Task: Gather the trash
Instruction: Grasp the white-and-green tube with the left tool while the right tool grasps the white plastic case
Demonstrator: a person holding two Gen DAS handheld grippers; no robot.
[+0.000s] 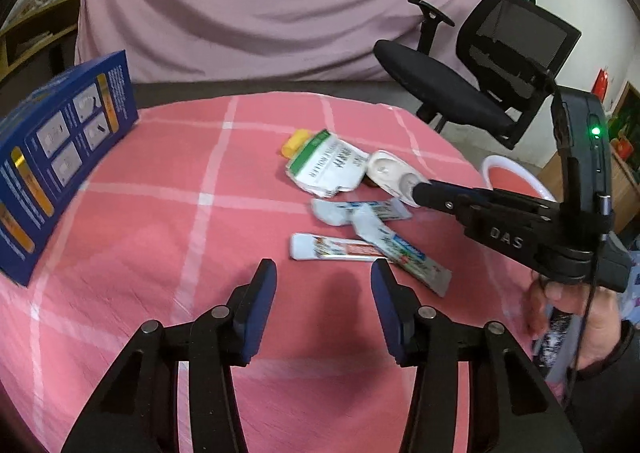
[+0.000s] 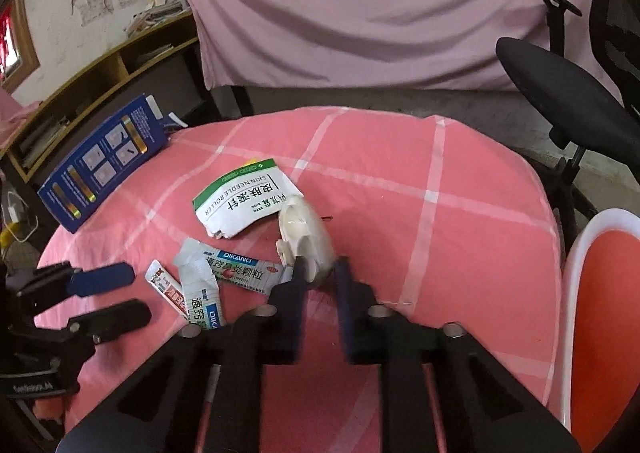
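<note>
Trash lies on the pink checked tablecloth point(image 1: 168, 181): a torn white-and-green packet point(image 2: 240, 199), a white plastic case point(image 2: 306, 237), several medicine sachets point(image 2: 236, 273) and a small red-and-white sachet point(image 1: 332, 249). A yellow cap point(image 1: 294, 143) peeks from behind the packet. My right gripper point(image 2: 320, 267) is closed on the near end of the white plastic case, which rests on the cloth. My left gripper point(image 1: 324, 273) is open and empty, just short of the sachets. The right gripper also shows in the left wrist view point(image 1: 424, 193).
A blue carton point(image 1: 60, 157) stands at the table's left edge. A white-rimmed orange bin point(image 2: 604, 313) is beside the table on the right. A black office chair point(image 1: 480, 85) stands behind it, with a pink curtain point(image 1: 280, 5) at the back.
</note>
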